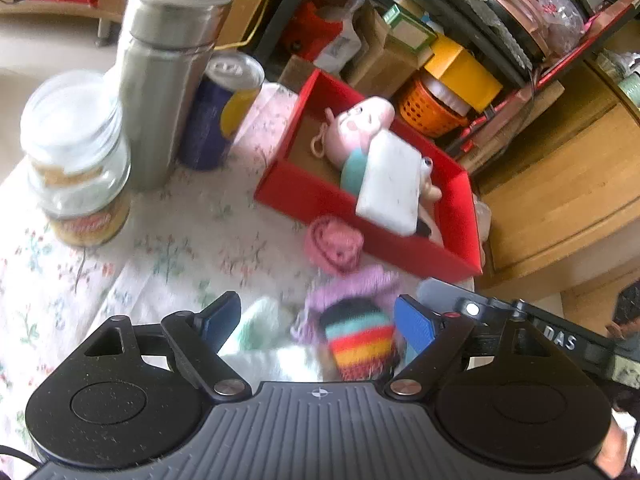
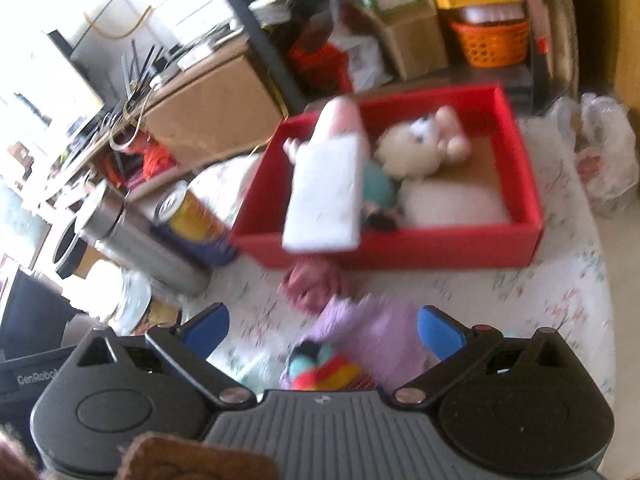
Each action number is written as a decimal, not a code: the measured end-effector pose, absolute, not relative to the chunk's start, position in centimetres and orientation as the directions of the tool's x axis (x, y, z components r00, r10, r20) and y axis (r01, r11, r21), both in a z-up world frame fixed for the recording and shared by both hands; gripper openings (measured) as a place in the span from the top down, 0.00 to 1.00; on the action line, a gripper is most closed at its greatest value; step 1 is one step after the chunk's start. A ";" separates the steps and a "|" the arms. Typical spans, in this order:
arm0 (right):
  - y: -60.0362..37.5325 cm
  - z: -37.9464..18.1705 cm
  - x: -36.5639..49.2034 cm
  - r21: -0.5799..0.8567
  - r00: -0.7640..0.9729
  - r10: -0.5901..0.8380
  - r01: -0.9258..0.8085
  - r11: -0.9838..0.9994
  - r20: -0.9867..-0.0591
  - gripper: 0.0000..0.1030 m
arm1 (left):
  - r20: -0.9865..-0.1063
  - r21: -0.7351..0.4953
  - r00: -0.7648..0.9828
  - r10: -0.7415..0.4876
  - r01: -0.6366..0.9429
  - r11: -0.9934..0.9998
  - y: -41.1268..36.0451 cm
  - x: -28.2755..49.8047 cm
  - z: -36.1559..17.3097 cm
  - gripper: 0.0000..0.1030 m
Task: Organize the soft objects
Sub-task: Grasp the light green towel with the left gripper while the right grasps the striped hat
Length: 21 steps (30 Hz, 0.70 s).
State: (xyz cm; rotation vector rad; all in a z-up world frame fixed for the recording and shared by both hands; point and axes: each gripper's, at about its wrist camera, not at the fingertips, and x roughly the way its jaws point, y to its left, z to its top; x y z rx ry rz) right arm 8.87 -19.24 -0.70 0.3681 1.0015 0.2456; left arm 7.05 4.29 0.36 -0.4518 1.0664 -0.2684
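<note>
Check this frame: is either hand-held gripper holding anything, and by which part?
Nothing is held. Both the left hand-held gripper and right hand-held gripper are open above the knitted items on the table.

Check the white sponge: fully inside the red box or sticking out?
Sticking out. The white sponge lies tilted on the toys inside, its lower end overhanging the front wall of the red box; the right wrist view shows the same.

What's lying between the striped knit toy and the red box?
A pink knitted roll lies on the cloth between the striped toy and the red box; both views show it.
</note>
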 end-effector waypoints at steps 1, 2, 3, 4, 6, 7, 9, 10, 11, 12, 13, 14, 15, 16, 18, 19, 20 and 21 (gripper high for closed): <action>-19.1 -0.9 8.7 0.417 0.513 0.375 -0.036 0.908 -0.772 0.26 | -0.778 -0.484 0.457 -0.431 0.002 0.875 4.4 6.7 0.3 0.20; -18.9 -1.1 8.4 0.425 0.504 0.387 -0.044 0.904 -0.772 0.27 | -0.776 -0.490 0.450 -0.441 0.010 0.872 4.5 6.3 0.1 0.20; -18.7 -1.2 8.2 0.428 0.499 0.393 -0.048 0.903 -0.773 0.27 | -0.775 -0.496 0.441 -0.452 0.018 0.868 4.5 5.9 -0.1 0.20; -18.5 -1.3 8.1 0.426 0.495 0.392 -0.049 0.903 -0.775 0.27 | -0.777 -0.501 0.427 -0.463 0.024 0.865 4.4 5.7 -0.4 0.20; -18.3 -1.4 7.9 0.426 0.499 0.392 -0.049 0.903 -0.773 0.27 | -0.791 -0.500 0.396 -0.467 0.022 0.866 4.1 5.5 -1.4 0.21; -18.2 -1.4 7.9 0.431 0.501 0.394 -0.045 0.901 -0.771 0.27 | -0.803 -0.493 0.378 -0.461 0.014 0.870 4.0 5.5 -2.0 0.21; -18.1 -1.3 8.0 0.442 0.500 0.403 -0.044 0.896 -0.767 0.27 | -0.821 -0.481 0.348 -0.453 0.008 0.877 3.7 5.3 -2.9 0.22; -18.1 -1.3 8.0 0.444 0.499 0.406 -0.046 0.895 -0.766 0.27 | -0.827 -0.471 0.343 -0.445 0.011 0.882 3.6 5.3 -3.2 0.22; -17.9 -1.3 8.0 0.443 0.497 0.407 -0.050 0.895 -0.766 0.27 | -0.833 -0.456 0.342 -0.434 0.018 0.890 3.5 5.2 -3.3 0.22; -17.8 -1.3 8.1 0.441 0.493 0.408 -0.052 0.896 -0.769 0.27 | -0.841 -0.437 0.341 -0.420 0.028 0.899 3.3 5.1 -3.4 0.22; -17.7 -1.4 8.1 0.440 0.490 0.407 -0.053 0.896 -0.771 0.27 | -0.849 -0.419 0.338 -0.406 0.038 0.907 3.1 5.0 -3.5 0.22; -17.7 -1.5 8.2 0.441 0.487 0.408 -0.053 0.896 -0.772 0.27 | -0.857 -0.400 0.335 -0.392 0.048 0.915 2.9 4.9 -3.6 0.22; -17.7 -1.7 8.3 0.445 0.476 0.413 -0.052 0.894 -0.776 0.27 | -0.863 -0.384 0.332 -0.381 0.059 0.921 2.7 4.8 -3.8 0.21; -17.7 -1.8 8.3 0.451 0.468 0.419 -0.050 0.891 -0.778 0.27 | -0.866 -0.374 0.329 -0.377 0.072 0.924 2.6 4.7 -3.8 0.21; -17.6 -2.2 8.4 0.467 0.451 0.437 -0.049 0.883 -0.778 0.27 | -0.873 -0.353 0.321 -0.366 0.102 0.930 2.0 4.6 -4.0 0.20; -17.4 -2.4 8.4 0.473 0.441 0.444 -0.049 0.880 -0.780 0.27 | -0.878 -0.340 0.316 -0.358 0.113 0.934 1.7 4.6 -4.1 0.20; -17.2 -2.6 8.3 0.472 0.430 0.447 -0.053 0.880 -0.784 0.27 | -0.885 -0.323 0.313 -0.345 0.123 0.938 1.5 4.4 -4.2 0.20; -16.9 -2.7 8.3 0.467 0.425 0.447 -0.062 0.882 -0.788 0.27 | -0.890 -0.303 0.316 -0.330 0.132 0.944 1.3 4.3 -4.3 0.20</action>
